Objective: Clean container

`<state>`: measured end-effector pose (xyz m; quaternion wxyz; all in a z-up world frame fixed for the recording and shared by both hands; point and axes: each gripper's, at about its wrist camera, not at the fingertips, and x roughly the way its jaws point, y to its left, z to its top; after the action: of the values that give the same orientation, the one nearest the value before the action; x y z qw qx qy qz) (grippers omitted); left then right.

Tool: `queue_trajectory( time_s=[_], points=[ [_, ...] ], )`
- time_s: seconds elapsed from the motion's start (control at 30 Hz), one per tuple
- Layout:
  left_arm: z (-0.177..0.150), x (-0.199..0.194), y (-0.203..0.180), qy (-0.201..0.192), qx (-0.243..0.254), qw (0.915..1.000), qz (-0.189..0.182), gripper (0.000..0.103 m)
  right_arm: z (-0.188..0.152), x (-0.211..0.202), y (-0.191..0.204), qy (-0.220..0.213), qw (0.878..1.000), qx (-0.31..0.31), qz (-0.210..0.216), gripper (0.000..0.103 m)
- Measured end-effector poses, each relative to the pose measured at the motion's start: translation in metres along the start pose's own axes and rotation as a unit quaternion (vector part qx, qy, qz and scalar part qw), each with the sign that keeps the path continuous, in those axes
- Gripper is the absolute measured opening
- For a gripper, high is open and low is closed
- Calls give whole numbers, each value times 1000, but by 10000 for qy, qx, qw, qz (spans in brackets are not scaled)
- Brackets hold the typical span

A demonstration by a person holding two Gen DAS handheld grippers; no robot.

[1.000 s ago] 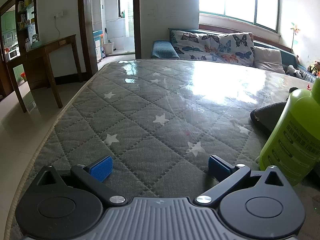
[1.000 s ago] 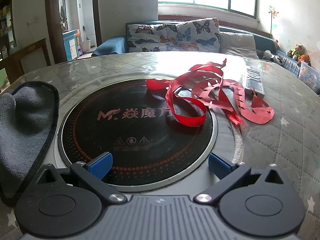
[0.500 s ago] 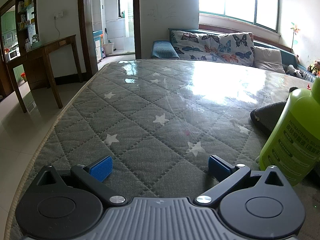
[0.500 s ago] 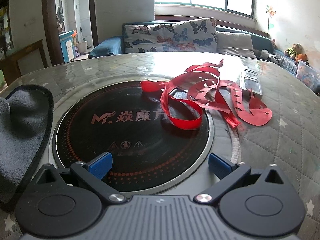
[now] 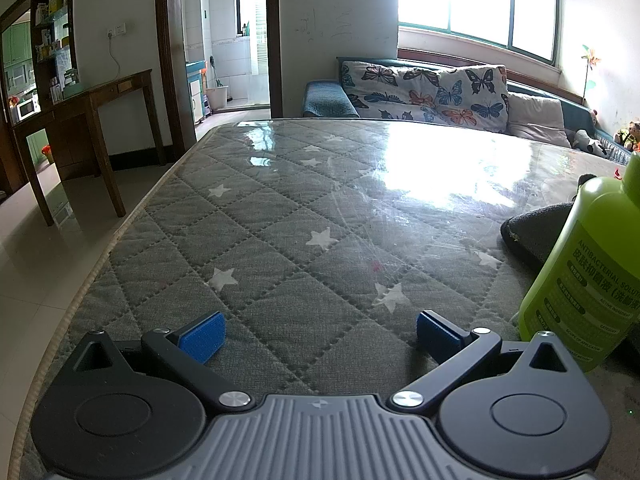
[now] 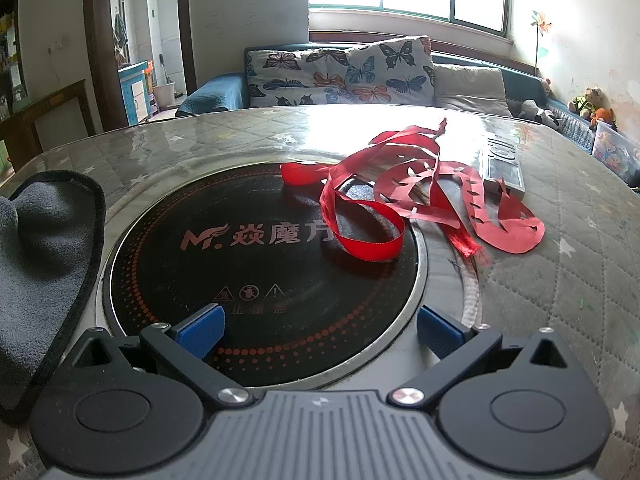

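A round black cooktop [image 6: 256, 280] with a steel rim is set into the quilted table, right in front of my right gripper [image 6: 320, 330], which stands open just above its near edge. Red ribbon and red cut paper [image 6: 404, 184] lie tangled across its far right side. A grey cloth [image 6: 36, 264] lies to the left of the cooktop, and its edge [image 5: 540, 232] shows in the left wrist view. A green bottle [image 5: 588, 280] stands upright at the right of my left gripper [image 5: 320, 338], which is open and empty over bare table.
A grey remote control [image 6: 502, 166] lies beyond the ribbon. The table's left edge [image 5: 120, 236] drops to a tiled floor with a wooden desk [image 5: 92, 128]. A sofa with butterfly cushions [image 5: 424, 88] stands behind the table.
The right gripper has shifted slightly leftward and a little forward over the cooktop. The left gripper has not moved.
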<state>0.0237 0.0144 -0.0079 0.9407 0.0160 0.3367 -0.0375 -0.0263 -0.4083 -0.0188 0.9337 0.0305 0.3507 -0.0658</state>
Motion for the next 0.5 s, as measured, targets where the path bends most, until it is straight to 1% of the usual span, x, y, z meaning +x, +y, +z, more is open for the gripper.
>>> queue_trajectory(
  time_s=[0.5],
  points=[
    [-2, -3, -2, -6, 4, 10000, 6, 103, -1, -2, 1, 2, 10000, 7, -7, 103]
  ],
)
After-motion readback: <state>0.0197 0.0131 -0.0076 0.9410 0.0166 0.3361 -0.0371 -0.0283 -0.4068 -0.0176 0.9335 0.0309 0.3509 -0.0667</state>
